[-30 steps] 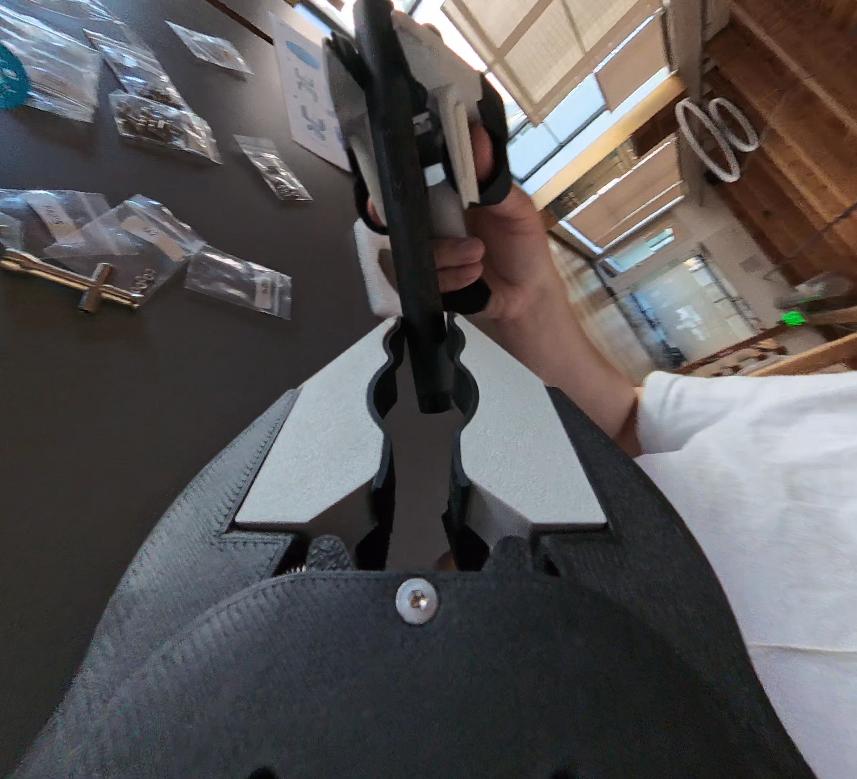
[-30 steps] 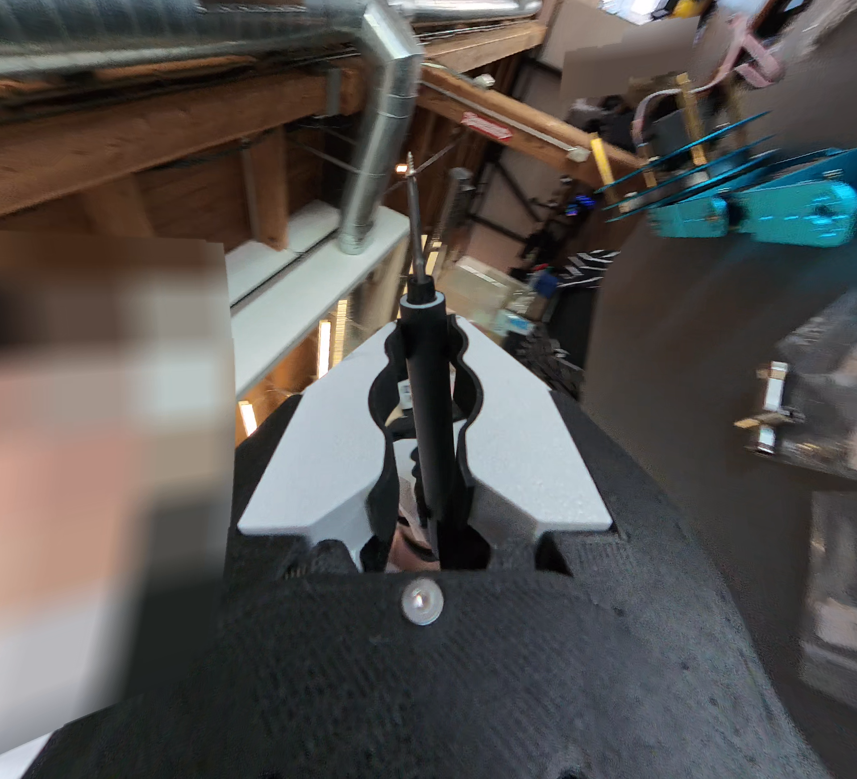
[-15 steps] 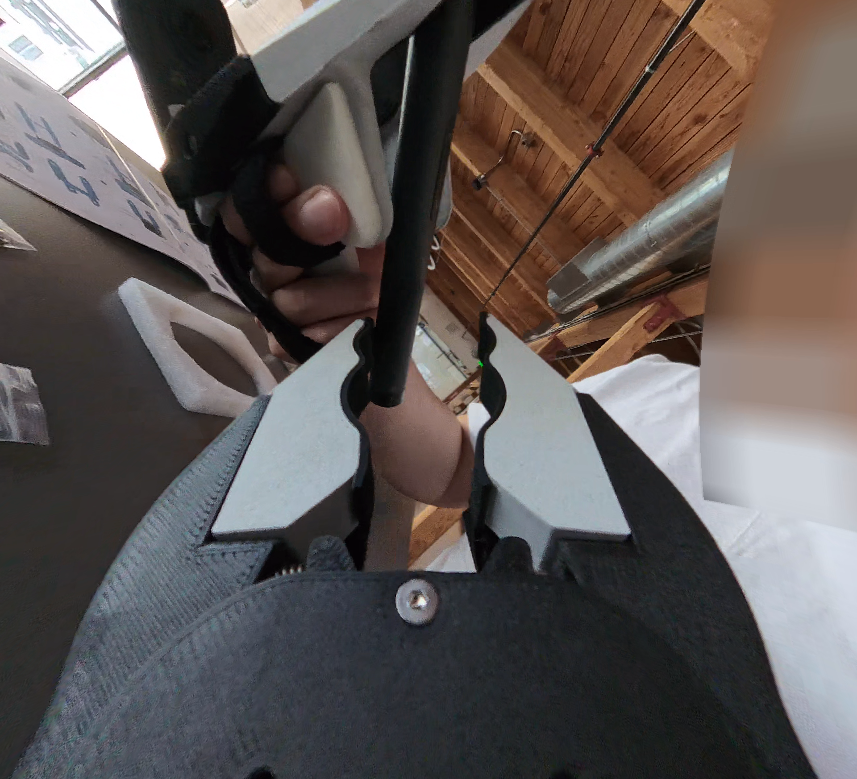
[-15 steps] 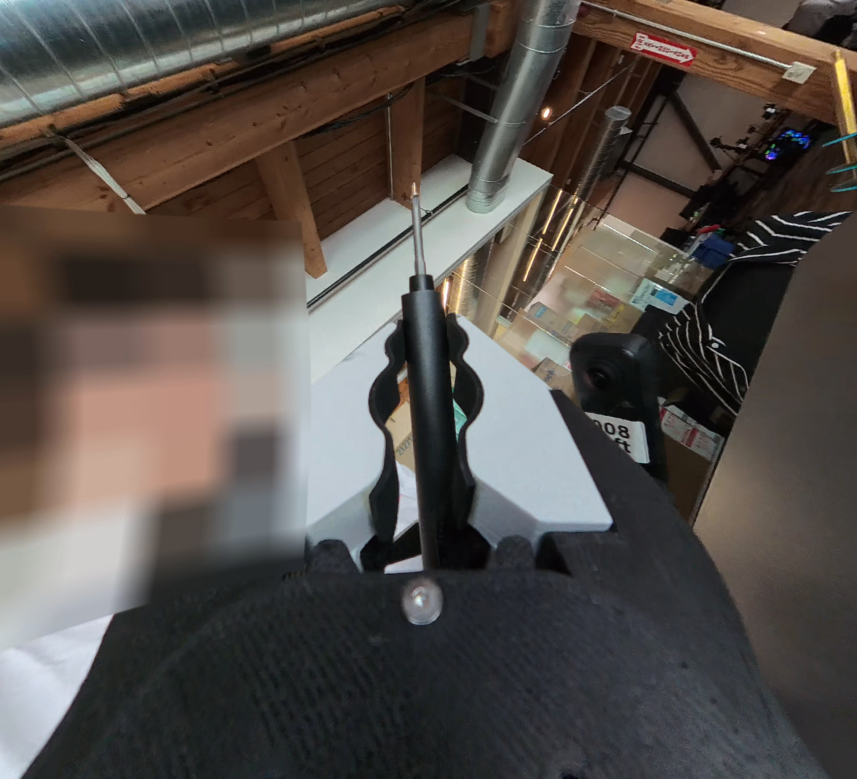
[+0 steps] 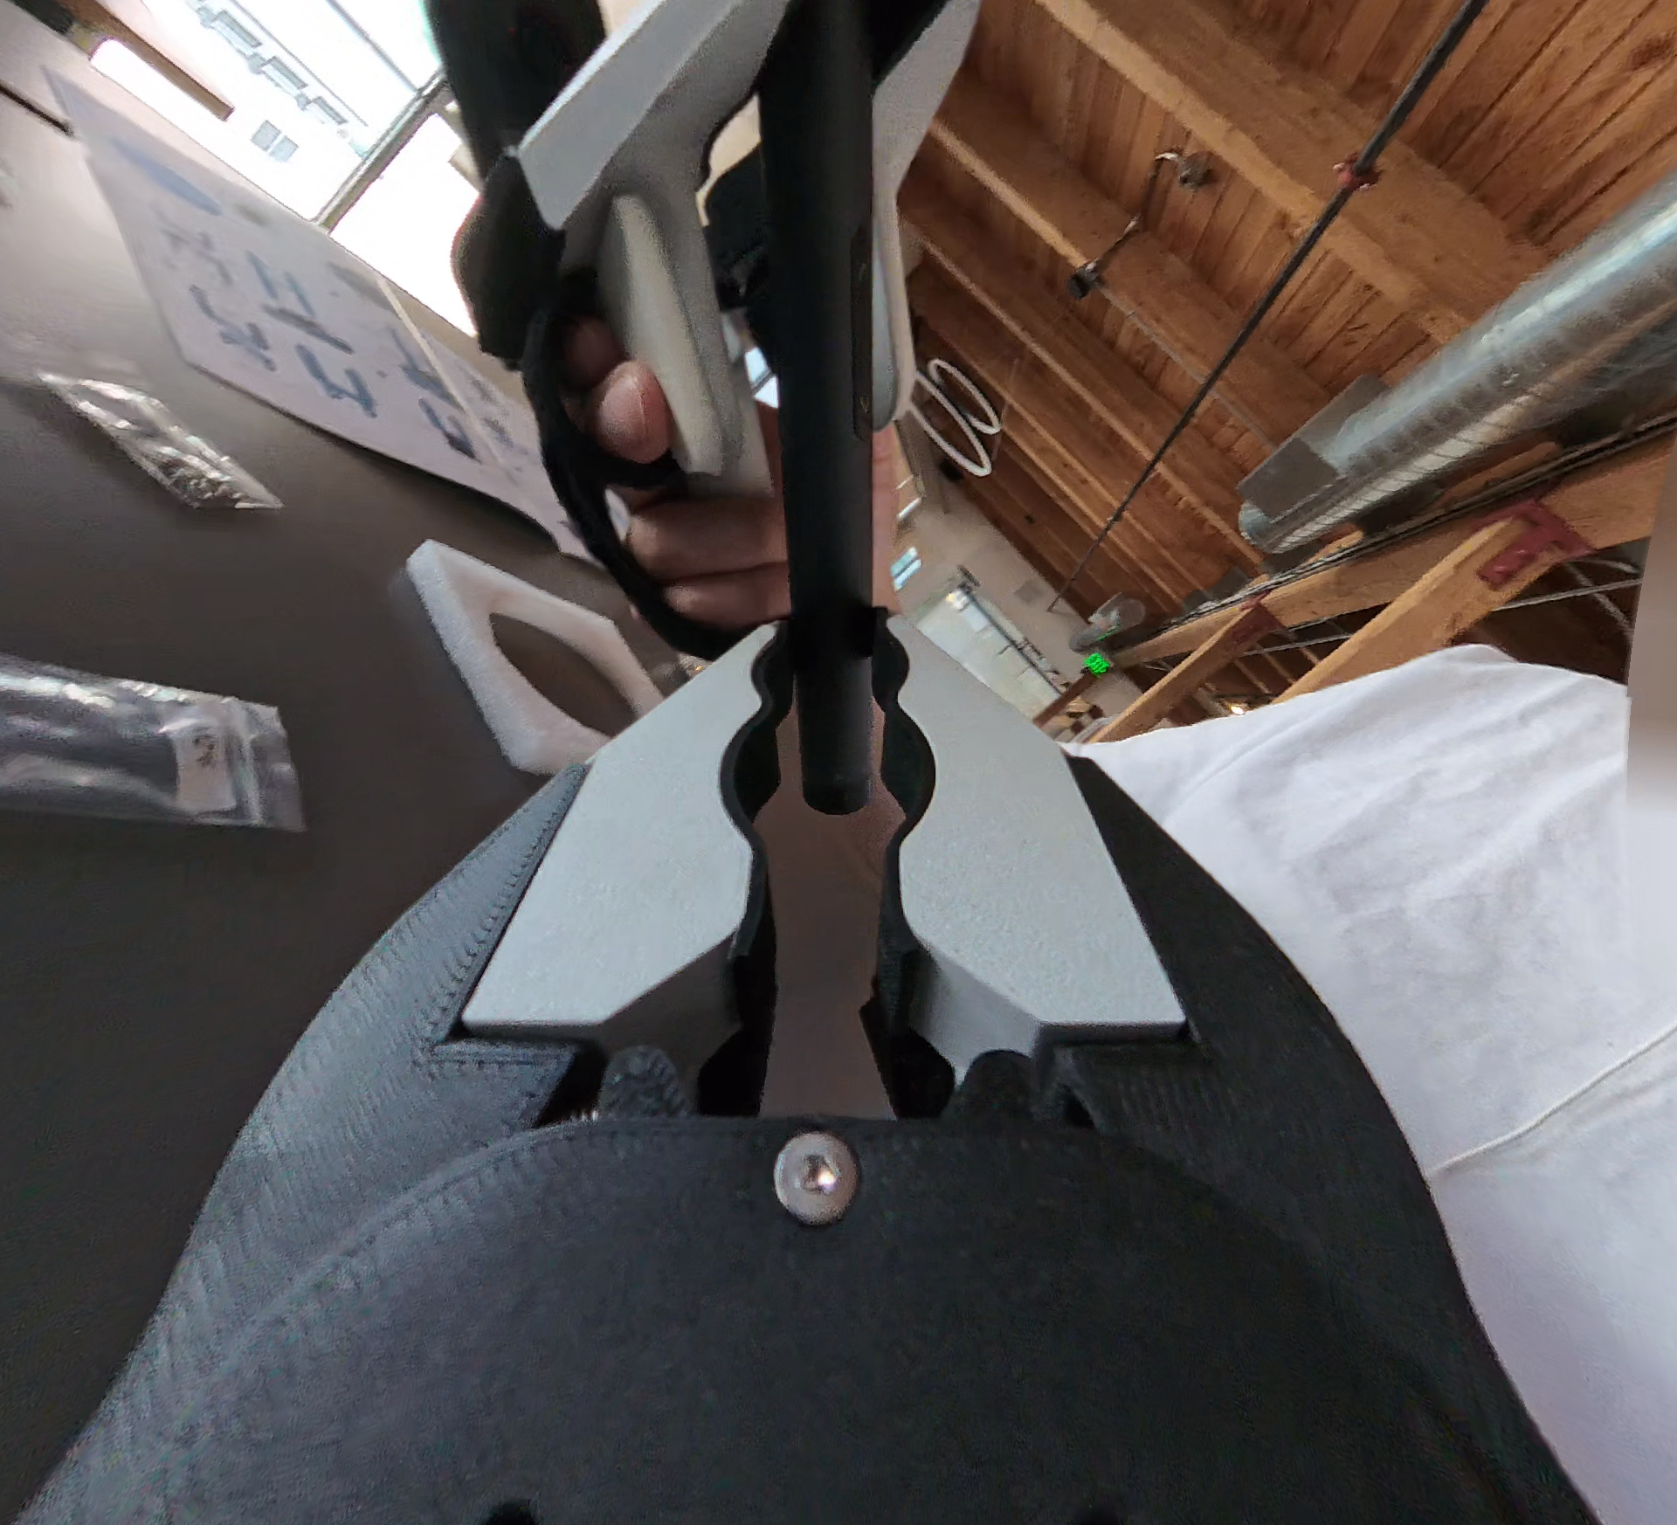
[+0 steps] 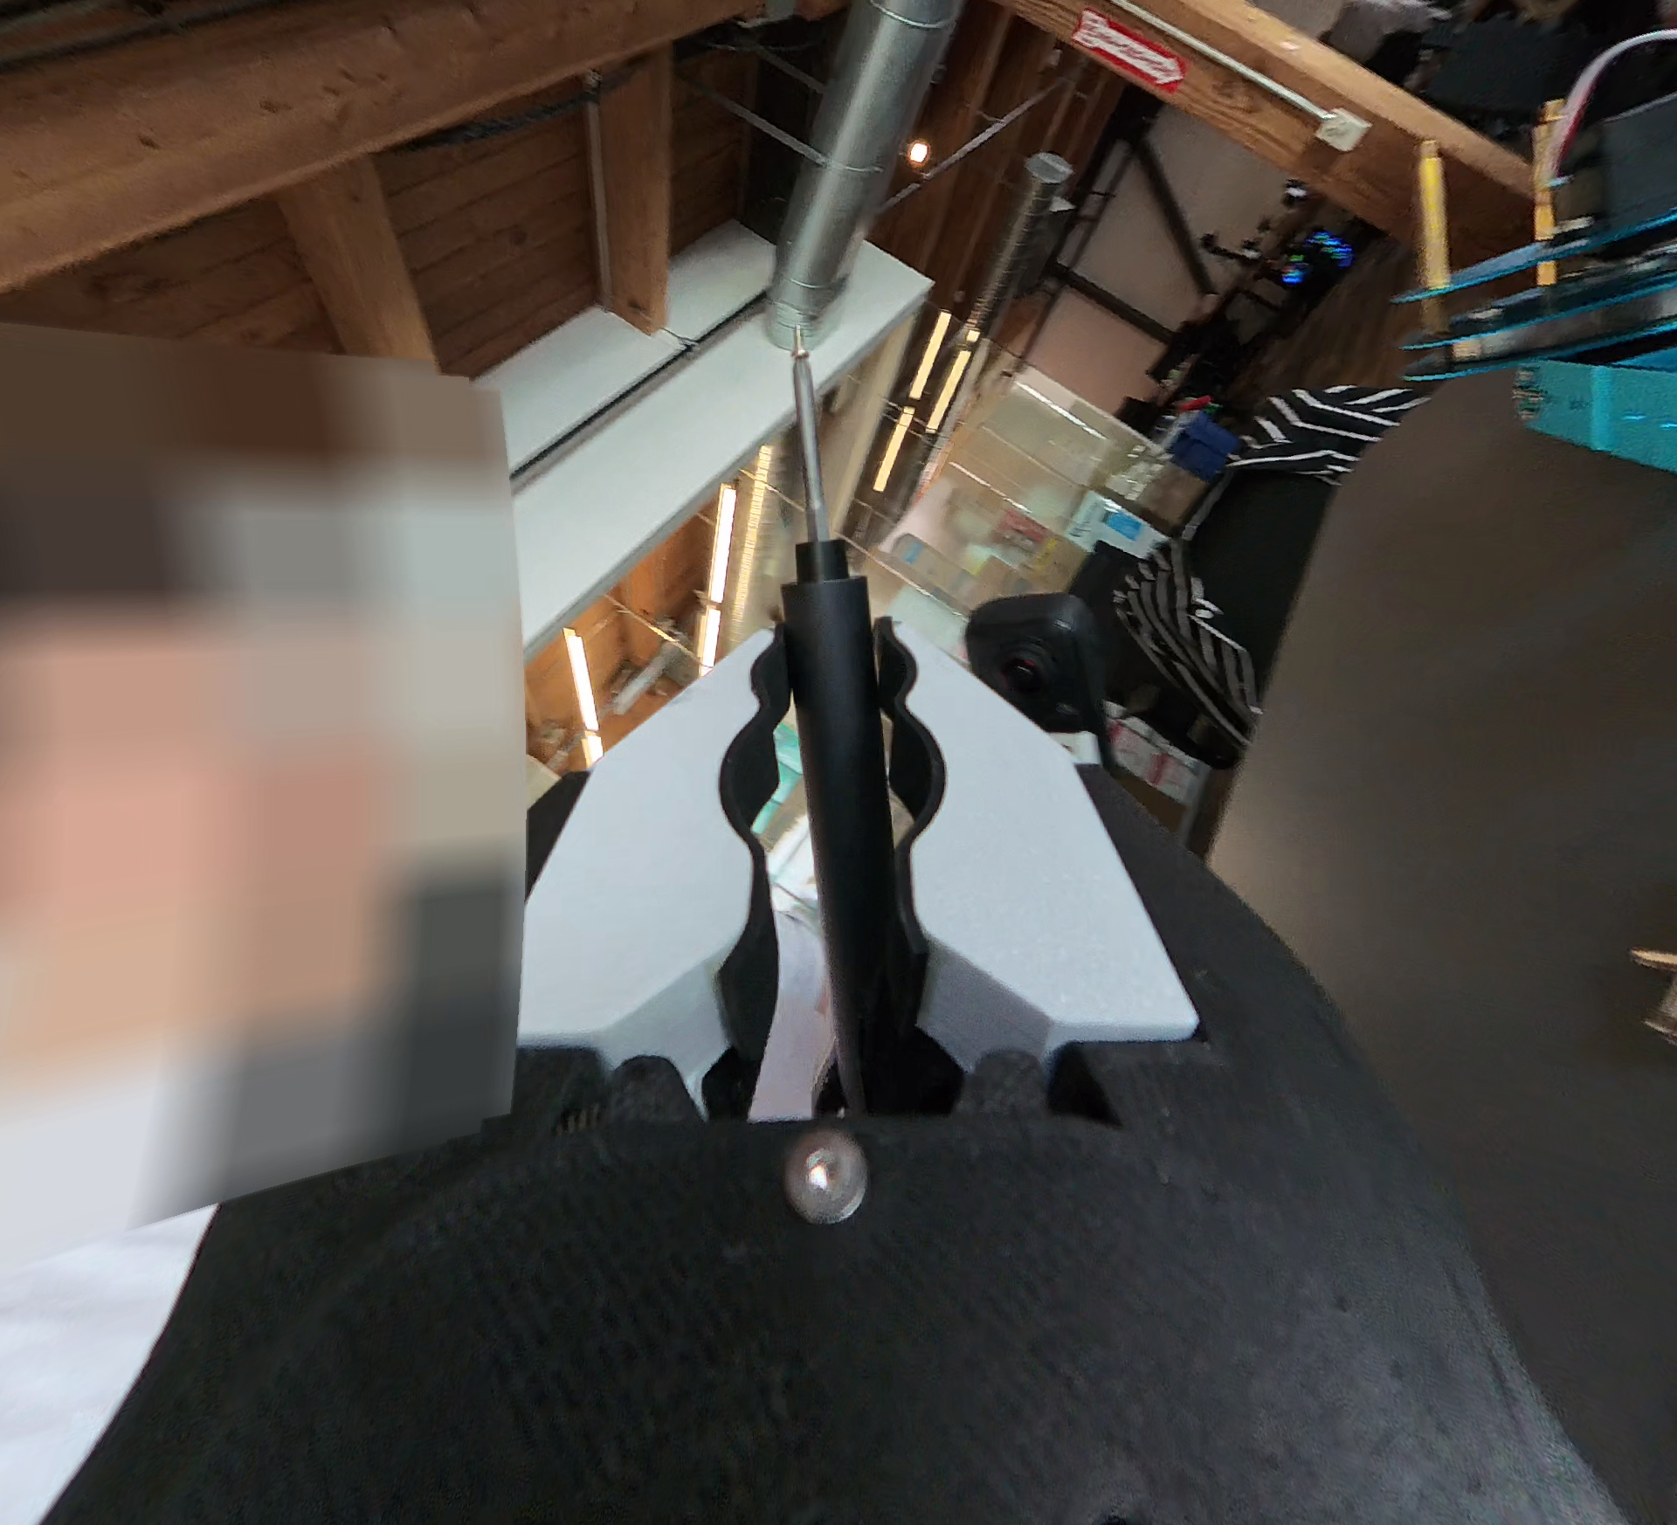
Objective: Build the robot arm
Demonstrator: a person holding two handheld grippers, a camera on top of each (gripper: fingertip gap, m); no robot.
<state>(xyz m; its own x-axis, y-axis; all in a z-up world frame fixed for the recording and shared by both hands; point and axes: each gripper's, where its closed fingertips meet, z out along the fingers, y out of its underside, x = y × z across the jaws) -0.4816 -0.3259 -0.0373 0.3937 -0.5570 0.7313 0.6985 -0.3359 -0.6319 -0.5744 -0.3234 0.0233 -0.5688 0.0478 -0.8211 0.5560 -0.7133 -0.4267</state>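
Gripping one slim black screwdriver (image 6: 839,765) from both ends, above a dark bench (image 5: 181,892).

Right hand-held gripper (image 6: 835,665) is clamped on the screwdriver's round black handle, thin metal bit pointing up toward the wooden ceiling. Left hand-held gripper (image 5: 830,665) has its jaws narrowly apart around the handle's butt end; whether they pinch it I cannot tell. Beyond the screwdriver lies a white foam frame (image 5: 508,656), with clear plastic bags (image 5: 136,755) left of it and a printed white sheet (image 5: 299,320) farther back.
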